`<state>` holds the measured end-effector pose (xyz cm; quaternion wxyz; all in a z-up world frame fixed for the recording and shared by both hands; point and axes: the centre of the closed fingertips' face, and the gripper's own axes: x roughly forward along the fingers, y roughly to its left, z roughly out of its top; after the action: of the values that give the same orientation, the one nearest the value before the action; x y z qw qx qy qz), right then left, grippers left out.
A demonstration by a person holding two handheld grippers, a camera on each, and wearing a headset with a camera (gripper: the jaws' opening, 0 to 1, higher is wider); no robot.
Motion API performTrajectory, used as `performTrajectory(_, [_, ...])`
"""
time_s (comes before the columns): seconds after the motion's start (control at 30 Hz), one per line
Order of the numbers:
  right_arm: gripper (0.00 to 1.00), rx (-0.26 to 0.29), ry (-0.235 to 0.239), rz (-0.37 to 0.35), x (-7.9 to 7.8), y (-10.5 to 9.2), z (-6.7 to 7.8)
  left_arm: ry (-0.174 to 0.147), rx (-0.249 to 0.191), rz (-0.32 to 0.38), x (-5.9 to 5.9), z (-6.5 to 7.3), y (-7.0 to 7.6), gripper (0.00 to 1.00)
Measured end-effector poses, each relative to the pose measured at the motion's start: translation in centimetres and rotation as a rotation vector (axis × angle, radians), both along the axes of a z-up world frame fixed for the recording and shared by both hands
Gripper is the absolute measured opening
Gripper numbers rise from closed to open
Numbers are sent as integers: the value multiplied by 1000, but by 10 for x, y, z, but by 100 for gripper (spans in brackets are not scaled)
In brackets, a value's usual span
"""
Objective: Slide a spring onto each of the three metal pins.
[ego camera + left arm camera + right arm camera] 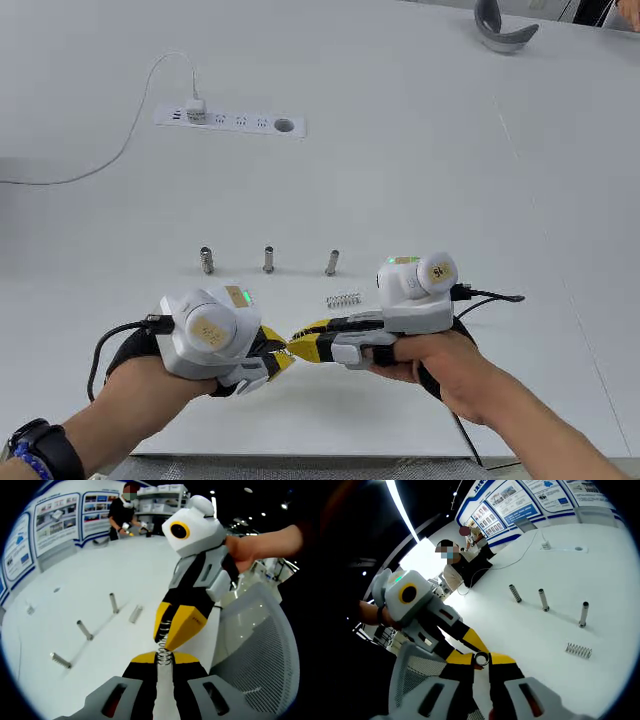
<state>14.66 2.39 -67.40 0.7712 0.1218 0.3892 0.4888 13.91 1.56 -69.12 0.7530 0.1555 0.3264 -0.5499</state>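
The short steel pin (pixel 514 593) beyond the left tongs (pixel 164 660) seems already sprung; two bare steel pins (pixel 543 600) (pixel 583 614) wait. Left and right tongs (pixel 481 661) both pinch a silver coil spring (pixel 161 645); a spare spring (pixel 578 650) lies beyond.

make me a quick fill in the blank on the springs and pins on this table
1. The left gripper and right gripper hold one ___ between their tips.
2. ___ pins stand in a row on the table.
3. A loose spring lies nearest the ___ pin in the head view.
Missing words: spring; three; right
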Motion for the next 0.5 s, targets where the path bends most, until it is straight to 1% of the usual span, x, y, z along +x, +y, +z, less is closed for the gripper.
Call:
performTrajectory(0.13, [12, -18, -7, 20, -1, -1, 0, -2, -1, -8, -1, 0, -1, 10])
performTrajectory(0.3, [12, -52, -27, 70, -4, -4, 1, -9, -9, -28, -1, 2, -4, 10])
performTrajectory(0.5, [12, -89, -44, 136, -7, -4, 2, -22, -6, -58, -2, 4, -4, 10])
